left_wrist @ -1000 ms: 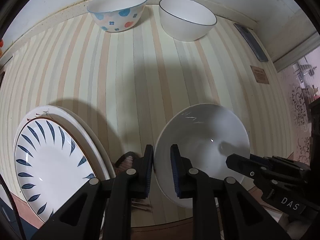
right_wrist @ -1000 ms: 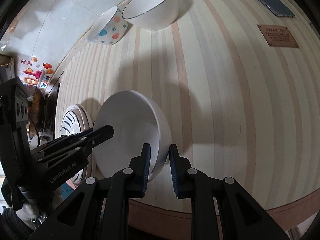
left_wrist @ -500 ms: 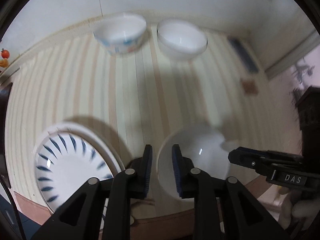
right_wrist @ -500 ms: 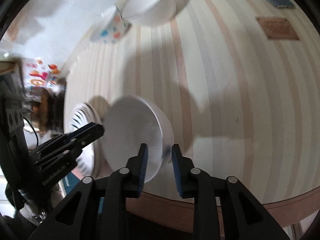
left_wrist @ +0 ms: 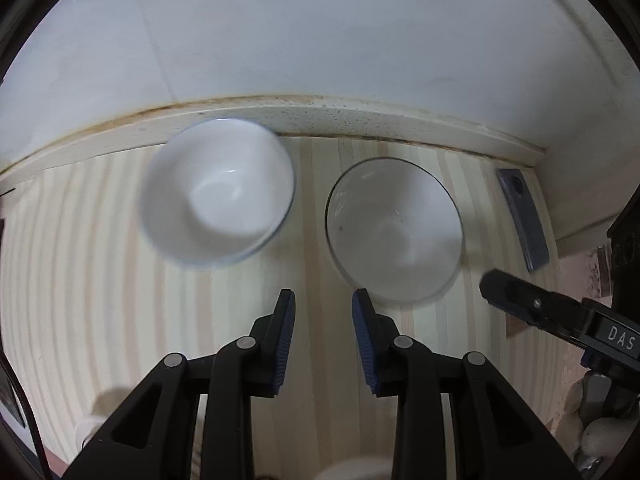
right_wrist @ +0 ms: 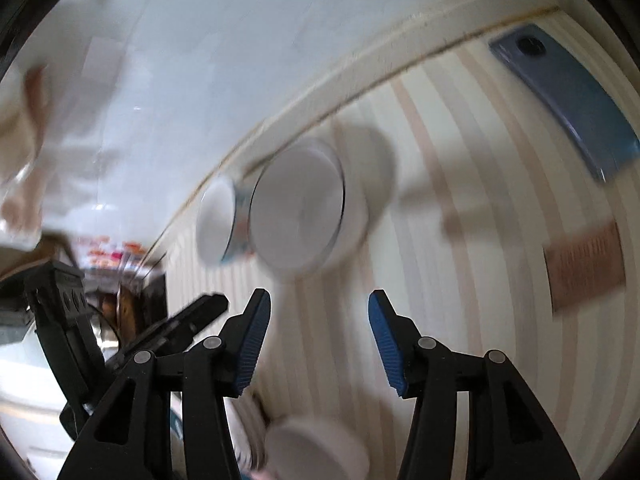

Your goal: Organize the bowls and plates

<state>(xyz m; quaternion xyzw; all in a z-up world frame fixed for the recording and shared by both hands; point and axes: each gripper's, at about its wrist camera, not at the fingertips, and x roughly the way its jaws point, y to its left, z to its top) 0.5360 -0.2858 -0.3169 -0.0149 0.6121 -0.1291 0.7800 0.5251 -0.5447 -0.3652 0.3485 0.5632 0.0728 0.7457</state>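
Note:
Two bowls stand side by side at the back of the striped table by the wall. The left one (left_wrist: 218, 196) is white inside with a blue rim and is blurred; the right one (left_wrist: 394, 236) is plain white with a dark rim. My left gripper (left_wrist: 323, 312) is open and empty, hovering in front of the gap between them. My right gripper (right_wrist: 318, 312) is open and empty, nearer than the plain white bowl (right_wrist: 298, 220), with the patterned bowl (right_wrist: 218, 220) behind it. The other white bowl (right_wrist: 316, 450) lies on the table below the right gripper. The right gripper's tip (left_wrist: 520, 300) shows in the left wrist view.
A blue phone (left_wrist: 522, 218) lies at the table's back right by the wall and shows in the right wrist view (right_wrist: 568, 96). A brown label (right_wrist: 586, 266) is on the table's right side. The left gripper's body (right_wrist: 176, 324) is to the left.
Both grippers have let go of the white bowl, opened, and moved forward toward the two bowls at the back. The released bowl now lies low behind them. The blue-leaf plates have left view.

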